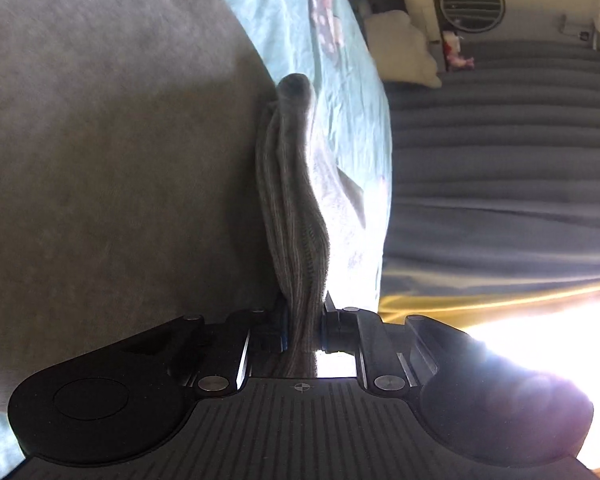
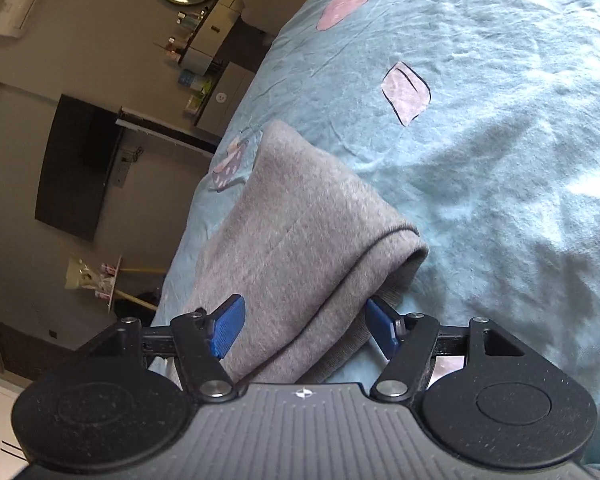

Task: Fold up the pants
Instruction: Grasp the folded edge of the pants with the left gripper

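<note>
Broadly, a light blue bedsheet (image 2: 500, 152) with pink patches fills the right wrist view, and the grey pants (image 2: 300, 232) lie on it in a folded stack, their rounded fold edge toward the right. The right gripper (image 2: 304, 328) sits low over the near end of the stack, rolled a little, its blue pads (image 2: 226, 330) spread wide on either side of the cloth without pinching it. In the left wrist view the left gripper (image 1: 302, 320) is turned on its side and clamped on a bunched, ribbed edge of the pants (image 1: 296, 208), which runs straight away from the jaws beside the sheet (image 1: 340, 120).
</note>
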The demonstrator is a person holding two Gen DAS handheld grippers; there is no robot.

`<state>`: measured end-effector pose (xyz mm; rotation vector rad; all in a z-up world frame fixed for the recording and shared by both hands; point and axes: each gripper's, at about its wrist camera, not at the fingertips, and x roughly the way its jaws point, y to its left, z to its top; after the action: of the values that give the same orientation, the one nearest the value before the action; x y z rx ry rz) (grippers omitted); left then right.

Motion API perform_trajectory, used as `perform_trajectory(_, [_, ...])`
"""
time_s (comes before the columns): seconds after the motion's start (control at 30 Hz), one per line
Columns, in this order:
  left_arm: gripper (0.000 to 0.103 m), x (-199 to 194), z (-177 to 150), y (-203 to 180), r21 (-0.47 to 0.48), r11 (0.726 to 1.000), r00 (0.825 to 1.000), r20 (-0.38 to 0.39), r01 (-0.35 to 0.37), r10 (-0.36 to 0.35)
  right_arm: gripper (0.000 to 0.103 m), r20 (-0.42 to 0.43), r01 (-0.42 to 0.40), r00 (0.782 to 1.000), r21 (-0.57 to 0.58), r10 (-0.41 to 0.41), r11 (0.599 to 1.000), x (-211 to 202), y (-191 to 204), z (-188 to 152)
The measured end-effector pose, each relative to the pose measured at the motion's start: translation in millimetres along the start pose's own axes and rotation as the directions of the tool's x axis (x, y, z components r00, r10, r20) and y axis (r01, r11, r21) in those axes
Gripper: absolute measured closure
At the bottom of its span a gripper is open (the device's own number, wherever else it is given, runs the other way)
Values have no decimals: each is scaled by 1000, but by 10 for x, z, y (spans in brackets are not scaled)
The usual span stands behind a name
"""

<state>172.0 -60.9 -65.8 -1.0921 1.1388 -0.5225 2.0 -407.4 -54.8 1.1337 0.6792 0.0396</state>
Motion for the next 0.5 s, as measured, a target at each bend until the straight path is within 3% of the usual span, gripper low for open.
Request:
perform_trajectory(0.07, [87, -43, 32, 26, 6, 1000, 1000, 4, -12, 12, 36, -2, -11, 1000, 33, 11, 999, 86, -10, 15])
perform_trajectory(0.27, [87, -242, 71, 131, 47, 995, 996, 17, -89, 89, 51, 24, 63, 998, 35, -64, 997, 264, 17, -23])
perform_trajectory(0.4, [87, -354, 105, 190, 56, 992, 994, 23, -109, 108, 54, 32, 106, 994, 8, -106, 994, 306, 52, -30])
perform_trajectory(0.43, [88, -364, 99, 201, 60, 992, 993, 23, -115, 114, 57, 37, 133, 991, -23, -132, 991, 302, 78, -50])
perform_trajectory(0.5, [88, -386, 79, 206, 86, 988, 991, 25, -130, 128, 78, 43, 204, 979, -93, -201, 975, 331, 152, -85])
